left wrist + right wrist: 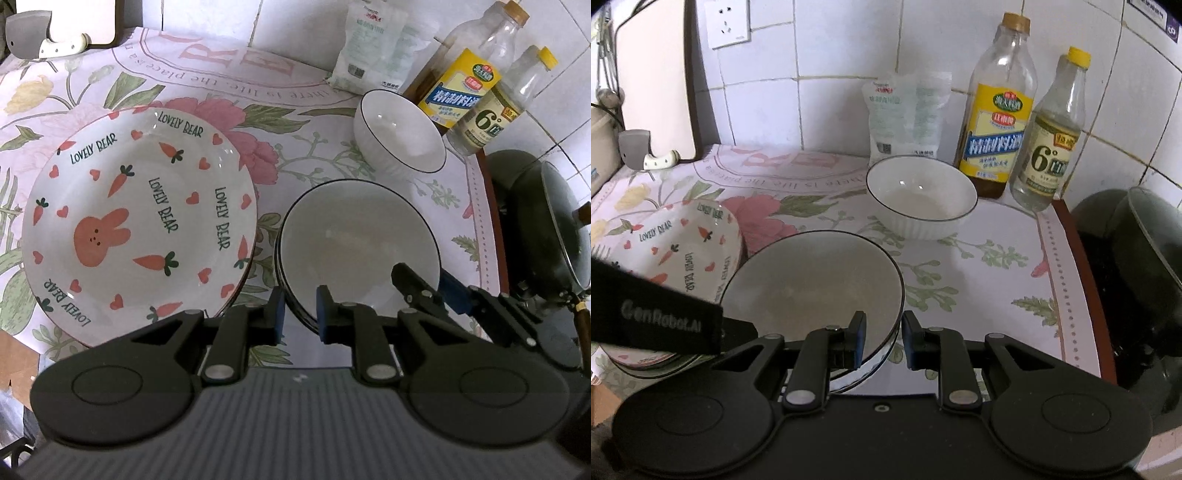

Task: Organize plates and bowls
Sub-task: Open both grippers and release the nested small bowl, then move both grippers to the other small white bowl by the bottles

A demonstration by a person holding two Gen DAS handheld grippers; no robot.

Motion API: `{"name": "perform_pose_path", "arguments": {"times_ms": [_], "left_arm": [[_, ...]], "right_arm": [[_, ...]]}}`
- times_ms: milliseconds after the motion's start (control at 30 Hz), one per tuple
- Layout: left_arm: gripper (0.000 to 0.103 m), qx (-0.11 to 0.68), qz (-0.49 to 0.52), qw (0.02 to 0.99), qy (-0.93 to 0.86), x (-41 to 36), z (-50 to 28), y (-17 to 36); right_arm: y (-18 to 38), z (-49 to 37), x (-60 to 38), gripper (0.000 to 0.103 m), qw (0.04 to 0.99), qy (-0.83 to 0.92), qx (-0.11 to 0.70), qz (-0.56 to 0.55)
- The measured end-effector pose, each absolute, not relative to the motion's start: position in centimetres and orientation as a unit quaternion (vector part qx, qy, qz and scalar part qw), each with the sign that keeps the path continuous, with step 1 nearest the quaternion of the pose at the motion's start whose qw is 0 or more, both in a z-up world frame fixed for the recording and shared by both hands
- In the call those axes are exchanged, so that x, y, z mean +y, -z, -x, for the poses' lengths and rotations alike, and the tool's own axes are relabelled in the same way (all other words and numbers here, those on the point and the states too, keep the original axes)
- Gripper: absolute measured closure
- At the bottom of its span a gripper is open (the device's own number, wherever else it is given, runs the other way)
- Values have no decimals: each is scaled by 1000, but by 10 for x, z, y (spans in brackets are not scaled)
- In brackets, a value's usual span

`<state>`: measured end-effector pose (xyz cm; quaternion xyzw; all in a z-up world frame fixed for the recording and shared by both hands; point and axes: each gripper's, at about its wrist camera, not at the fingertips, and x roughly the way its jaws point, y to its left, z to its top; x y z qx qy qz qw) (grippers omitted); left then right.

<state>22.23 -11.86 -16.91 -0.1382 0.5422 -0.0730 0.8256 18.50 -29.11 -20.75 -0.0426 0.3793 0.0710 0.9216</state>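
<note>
A white bowl with a dark rim (pixel 354 243) (pixel 812 280) tops a stack of like bowls on the floral cloth. My left gripper (pixel 301 314) straddles its near-left rim with the jaws close together, one finger outside and one inside. My right gripper (pixel 884 339) (pixel 432 280) is closed on the opposite rim, and the bowl wall runs slantwise between its blue pads. A stack of "Lovely Bear" carrot plates (pixel 140 221) (pixel 683 251) lies just left of the bowls. A single ribbed white bowl (pixel 399 133) (pixel 919 199) stands farther back.
Two bottles (pixel 993 122) (pixel 1049 147) and a white pouch (pixel 905 118) stand against the tiled wall behind the lone bowl. A dark wok with a lid (pixel 1137 266) sits past the counter's right edge. A cleaver (pixel 639 151) and a cutting board (pixel 653 74) are at the back left.
</note>
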Motion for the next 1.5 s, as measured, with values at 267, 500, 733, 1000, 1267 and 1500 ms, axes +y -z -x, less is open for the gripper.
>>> {"name": "perform_pose_path", "arguments": {"times_ms": [267, 500, 733, 1000, 1267, 1500], "left_arm": [[87, 533, 134, 830, 98, -111, -218, 147], [86, 501, 98, 846, 157, -107, -216, 105], [81, 452, 56, 867, 205, -107, -223, 67], [74, 415, 60, 881, 221, -111, -239, 41], [62, 393, -12, 895, 211, -138, -284, 65], [61, 416, -5, 890, 185, -145, -330, 113]], "right_arm": [[190, -176, -312, 76, 919, -86, 385, -23], [152, -170, -345, 69, 909, -115, 390, -90], [125, -174, -369, 60, 902, -144, 382, -141], [119, -208, -384, 58, 896, -160, 374, -179], [148, -257, -399, 54, 878, -155, 393, -224], [185, -298, -408, 54, 873, -129, 412, -225]]}}
